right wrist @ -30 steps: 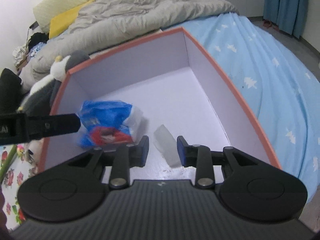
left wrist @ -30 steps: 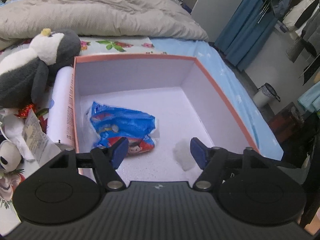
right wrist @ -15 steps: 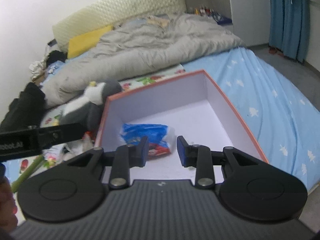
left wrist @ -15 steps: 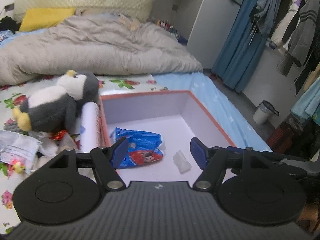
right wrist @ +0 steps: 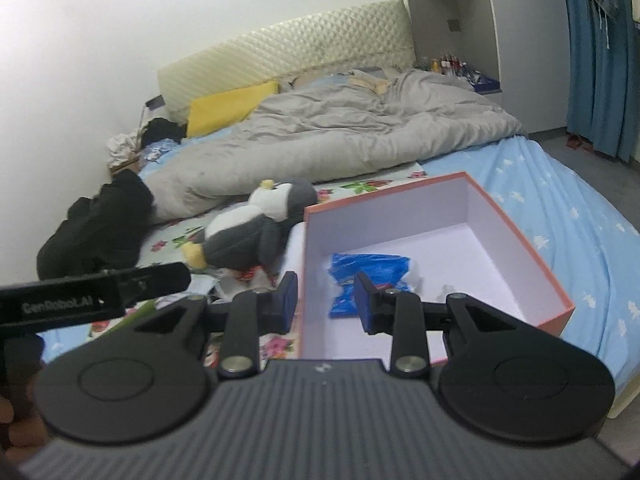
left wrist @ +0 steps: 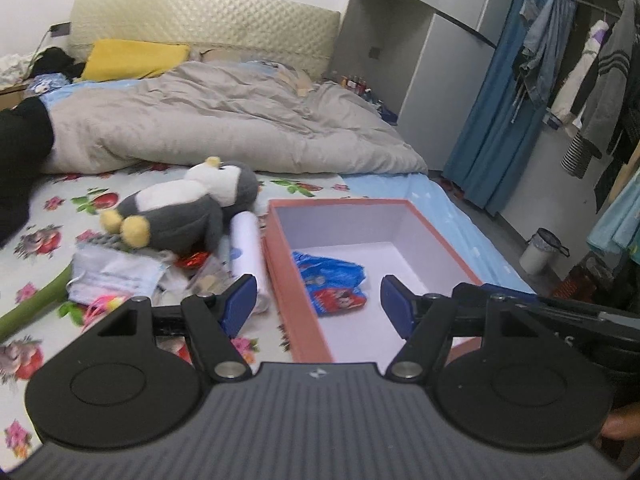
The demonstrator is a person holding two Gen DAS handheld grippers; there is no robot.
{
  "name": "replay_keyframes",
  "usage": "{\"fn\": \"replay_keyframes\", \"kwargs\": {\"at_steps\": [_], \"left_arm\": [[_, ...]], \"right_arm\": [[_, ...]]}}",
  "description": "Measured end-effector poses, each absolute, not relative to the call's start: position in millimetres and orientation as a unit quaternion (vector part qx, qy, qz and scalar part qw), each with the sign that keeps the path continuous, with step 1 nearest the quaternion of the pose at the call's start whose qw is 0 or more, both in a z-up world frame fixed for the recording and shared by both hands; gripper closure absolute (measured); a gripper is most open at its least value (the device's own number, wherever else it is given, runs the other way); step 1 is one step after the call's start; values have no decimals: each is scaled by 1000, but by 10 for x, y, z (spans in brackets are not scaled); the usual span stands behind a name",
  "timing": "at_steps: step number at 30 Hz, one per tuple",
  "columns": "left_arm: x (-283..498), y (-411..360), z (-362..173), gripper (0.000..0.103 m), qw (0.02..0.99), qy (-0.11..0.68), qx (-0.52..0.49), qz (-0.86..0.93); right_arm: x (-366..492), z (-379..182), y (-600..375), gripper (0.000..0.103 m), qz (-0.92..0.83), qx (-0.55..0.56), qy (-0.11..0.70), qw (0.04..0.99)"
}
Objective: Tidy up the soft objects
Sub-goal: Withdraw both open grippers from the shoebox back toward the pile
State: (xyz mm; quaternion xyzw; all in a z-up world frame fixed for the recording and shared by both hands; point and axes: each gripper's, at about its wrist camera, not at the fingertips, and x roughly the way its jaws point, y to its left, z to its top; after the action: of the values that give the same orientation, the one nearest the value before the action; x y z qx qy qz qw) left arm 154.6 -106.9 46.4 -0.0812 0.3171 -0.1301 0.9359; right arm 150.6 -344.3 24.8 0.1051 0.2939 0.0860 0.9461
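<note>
An open orange-rimmed box (left wrist: pixel 276 264) with a white inside sits on the bed; it also shows in the right wrist view (right wrist: pixel 520 232). A blue snack bag (left wrist: pixel 332 284) lies in it, also seen in the right wrist view (right wrist: pixel 368 270). A grey and white plush penguin (left wrist: pixel 180 212) lies left of the box, also in the right wrist view (right wrist: pixel 248 232). My left gripper (left wrist: pixel 319 308) is open and empty, held high above the box's near edge. My right gripper (right wrist: pixel 326 304) is open and empty, above the box's left rim.
A white roll (left wrist: pixel 248 248) lies against the box's left wall. Face masks (left wrist: pixel 116 272), wrappers and a green stem (left wrist: pixel 32 312) lie on the floral sheet. A grey duvet (left wrist: pixel 220 128) and a yellow pillow (left wrist: pixel 132 58) lie behind. Black clothing (right wrist: pixel 100 220) lies at the left. A bin (left wrist: pixel 540 250) stands on the floor.
Both grippers have pulled back and up from inside the box, so the whole bed is now in view. Both stay open. The small white piece in the box is now hidden.
</note>
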Motion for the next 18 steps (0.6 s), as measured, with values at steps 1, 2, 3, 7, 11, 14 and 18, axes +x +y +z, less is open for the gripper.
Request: {"fn": "replay_keyframes", "kwargs": {"at_steps": [1,2,3,7,11,14,18], "left_arm": [[1472,-1013,462,30,937,316,-83,-126],[1394,-952,454,30,937,315,-85,-122],[1320,-892,446,30,938,313,-87,-119],[1051,-704,406,30,941,310,-87,-104],[843,-549,329,30,942,311,-88,-94],[731,-446,253,30,942,311,-88,-86],[598,-299,131,30,941,314,-94,-80]], "right_arm": [[1450,255,-3397,69,89,105,292,946],[1393,255,-3353,69,93,105,291,946],[1338,254,-3310,69,96,105,290,946],[1131,216,-3137,69,109,105,291,945],[965,129,-2961,69,123,108,294,942],[853,65,-2829,69,132,108,295,940],[721,-49,-2649,69,144,106,298,938]]}}
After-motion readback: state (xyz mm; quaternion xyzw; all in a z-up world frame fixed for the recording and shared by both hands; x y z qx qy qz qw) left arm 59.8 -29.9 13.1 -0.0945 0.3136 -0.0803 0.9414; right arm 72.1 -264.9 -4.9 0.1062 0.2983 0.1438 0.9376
